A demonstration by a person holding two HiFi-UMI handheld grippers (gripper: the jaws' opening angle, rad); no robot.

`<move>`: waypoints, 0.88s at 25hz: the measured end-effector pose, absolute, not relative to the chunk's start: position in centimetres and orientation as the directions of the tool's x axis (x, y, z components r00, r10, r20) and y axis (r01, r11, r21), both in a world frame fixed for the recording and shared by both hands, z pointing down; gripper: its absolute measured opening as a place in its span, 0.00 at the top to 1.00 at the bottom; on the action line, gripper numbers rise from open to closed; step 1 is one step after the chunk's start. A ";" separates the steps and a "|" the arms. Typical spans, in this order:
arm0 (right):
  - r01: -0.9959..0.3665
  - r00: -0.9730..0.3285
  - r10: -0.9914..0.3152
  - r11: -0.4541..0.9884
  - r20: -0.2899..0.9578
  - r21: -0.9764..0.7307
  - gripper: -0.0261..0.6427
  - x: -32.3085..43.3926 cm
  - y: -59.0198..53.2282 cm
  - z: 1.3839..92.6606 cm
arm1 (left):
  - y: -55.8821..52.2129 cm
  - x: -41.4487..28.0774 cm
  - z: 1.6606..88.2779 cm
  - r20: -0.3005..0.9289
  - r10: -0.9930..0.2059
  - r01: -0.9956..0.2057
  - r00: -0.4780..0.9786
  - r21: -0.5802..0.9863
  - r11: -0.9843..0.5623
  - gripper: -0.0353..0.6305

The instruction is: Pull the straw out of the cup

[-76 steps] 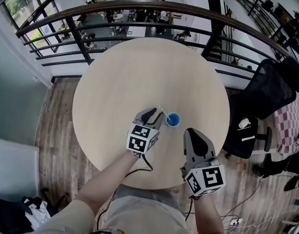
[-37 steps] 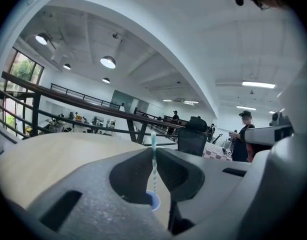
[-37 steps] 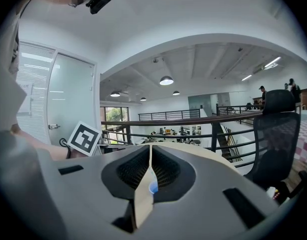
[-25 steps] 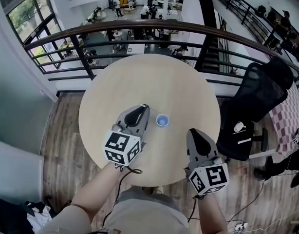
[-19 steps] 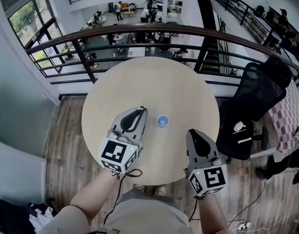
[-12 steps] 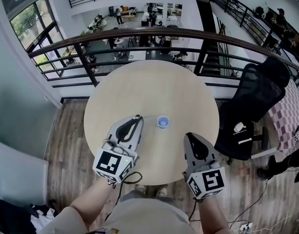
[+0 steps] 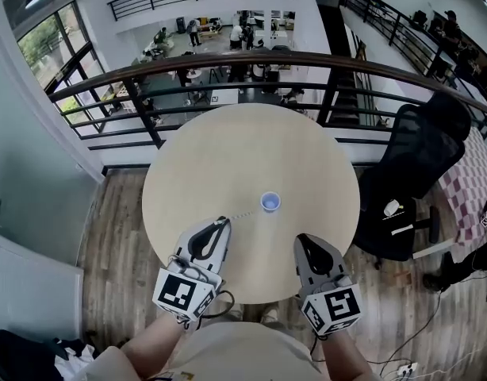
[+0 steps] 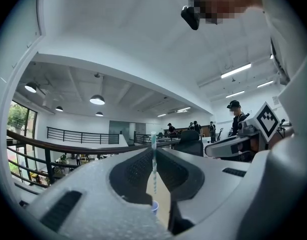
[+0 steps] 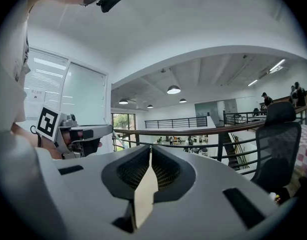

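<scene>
At the left of the round table (image 7: 228,149), the left gripper (image 7: 221,222) has its jaws pinched narrowly on one end of the striped straw (image 7: 242,215), which reaches toward the small blue cup (image 7: 270,202); the straw's free end is just short of the cup's rim and out of the cup. The cup stands upright near the table's middle. Further right, the right gripper (image 7: 304,240) hovers over the table's near edge, jaws together and empty, well apart from the cup
</scene>
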State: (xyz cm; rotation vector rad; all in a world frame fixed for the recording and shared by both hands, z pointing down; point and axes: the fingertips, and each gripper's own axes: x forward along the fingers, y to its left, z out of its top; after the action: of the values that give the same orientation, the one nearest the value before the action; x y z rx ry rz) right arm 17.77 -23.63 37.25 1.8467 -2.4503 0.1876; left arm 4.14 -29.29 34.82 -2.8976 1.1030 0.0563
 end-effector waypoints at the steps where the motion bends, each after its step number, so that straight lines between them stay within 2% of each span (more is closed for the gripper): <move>1: -0.962 -0.273 -0.953 0.268 0.133 -0.059 0.92 17.8 -23.5 37.5 | -28.9 4.0 35.0 -0.045 -0.662 -0.663 0.748 -0.030 -0.748 0.89; 8: -0.958 -0.284 -0.944 0.285 0.171 -0.015 0.92 16.7 -22.2 39.1 | -26.8 4.2 37.4 -0.003 -0.646 -0.646 0.763 -0.055 -0.762 0.89; 15: -0.961 -0.271 -0.954 0.277 0.128 0.026 0.92 16.4 -22.4 37.3 | -26.4 4.7 36.9 -0.021 -0.620 -0.620 0.784 -0.057 -0.782 0.89; 22: -0.962 -0.266 -0.954 0.272 0.139 0.026 0.92 16.7 -22.1 37.0 | -26.4 4.5 36.3 -0.016 -0.627 -0.626 0.779 -0.057 -0.777 0.89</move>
State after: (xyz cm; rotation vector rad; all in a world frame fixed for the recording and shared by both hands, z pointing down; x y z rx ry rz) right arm 16.75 -22.07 37.01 1.8203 -2.4015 0.0958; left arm 4.54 -26.38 36.29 -2.9069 1.0247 -0.0053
